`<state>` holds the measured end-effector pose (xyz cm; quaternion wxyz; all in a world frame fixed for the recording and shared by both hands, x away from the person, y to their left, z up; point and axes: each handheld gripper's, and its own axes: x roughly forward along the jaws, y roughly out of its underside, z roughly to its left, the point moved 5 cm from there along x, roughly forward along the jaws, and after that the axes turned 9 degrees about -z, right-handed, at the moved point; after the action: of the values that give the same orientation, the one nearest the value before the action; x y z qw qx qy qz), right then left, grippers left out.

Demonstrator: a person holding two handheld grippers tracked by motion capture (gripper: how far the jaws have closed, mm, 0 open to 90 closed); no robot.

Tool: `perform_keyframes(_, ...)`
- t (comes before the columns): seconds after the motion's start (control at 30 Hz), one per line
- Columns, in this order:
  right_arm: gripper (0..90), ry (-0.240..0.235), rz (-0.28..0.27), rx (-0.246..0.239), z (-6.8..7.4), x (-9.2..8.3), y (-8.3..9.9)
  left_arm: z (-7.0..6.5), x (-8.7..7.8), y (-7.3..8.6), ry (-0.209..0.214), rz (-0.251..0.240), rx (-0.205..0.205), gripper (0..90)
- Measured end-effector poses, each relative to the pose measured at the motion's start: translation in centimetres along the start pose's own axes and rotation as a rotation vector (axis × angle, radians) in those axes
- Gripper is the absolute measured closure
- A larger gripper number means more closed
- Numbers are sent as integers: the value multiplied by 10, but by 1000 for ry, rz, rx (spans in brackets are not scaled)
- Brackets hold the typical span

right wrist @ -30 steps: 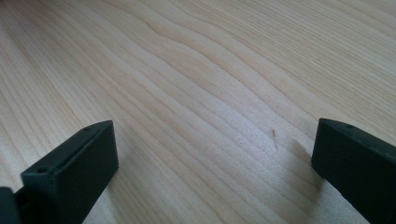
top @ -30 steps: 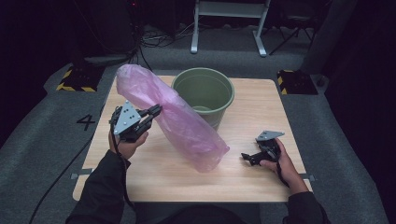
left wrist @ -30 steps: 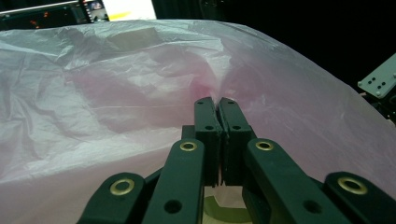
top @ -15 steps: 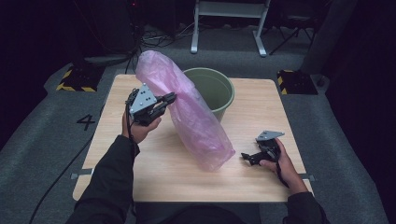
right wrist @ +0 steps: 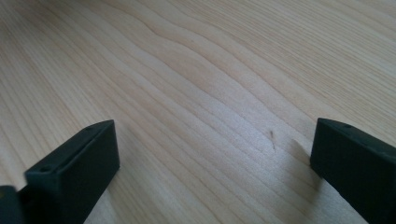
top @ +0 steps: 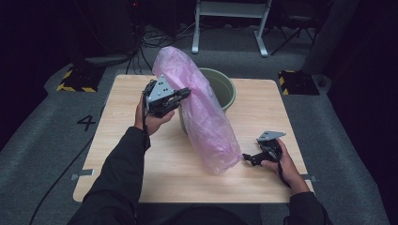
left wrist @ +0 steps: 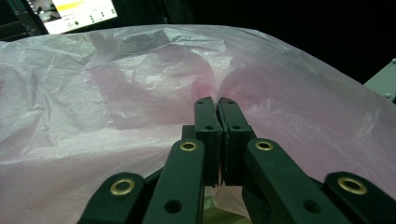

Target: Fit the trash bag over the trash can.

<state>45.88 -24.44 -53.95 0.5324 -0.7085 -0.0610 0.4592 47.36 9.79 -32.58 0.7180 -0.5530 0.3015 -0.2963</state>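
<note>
Left gripper (top: 184, 93) moved toward bucket (top: 224, 85), clamping crinkled translucent pink bag (top: 206, 117); right gripper (top: 249, 159) jaws apart.

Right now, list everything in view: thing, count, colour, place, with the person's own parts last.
plastic bag: one, pink and see-through, stretched from above the bucket down to the table's front right.
bucket: one, green, far middle of the table, partly behind the bag.
table: one, light wood, centre of the floor.
floor number: one "4", dark, left of the table.
metal stand: one, white, behind the table.
left gripper: one, black, shut on the plastic bag's upper part.
right gripper: one, black, open, low at the table by the bag's lower end.
</note>
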Motion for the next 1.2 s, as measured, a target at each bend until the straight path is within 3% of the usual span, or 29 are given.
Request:
perform_keyframes(0.13,174,33,-18,25,-4,-4,-1,-4,8,0,17,26,21,877)
perform_keyframes(0.33,190,60,-22,14,-4,-13,-9,-5,19,1,36,47,10,877)
perform_keyframes(0.67,209,65,-224,0,6,-60,-66,-11,35,5,64,94,23,877)
perform_keyframes(0.8,207,49,-302,-52,23,-77,-98,-14,40,6,75,106,26,877)
perform_keyframes(1.03,206,17,-320,-107,45,-76,-120,-16,46,11,82,119,17,877)
perform_keyframes(1.2,206,-26,-327,-99,57,-66,-124,-18,50,13,88,133,24,876)
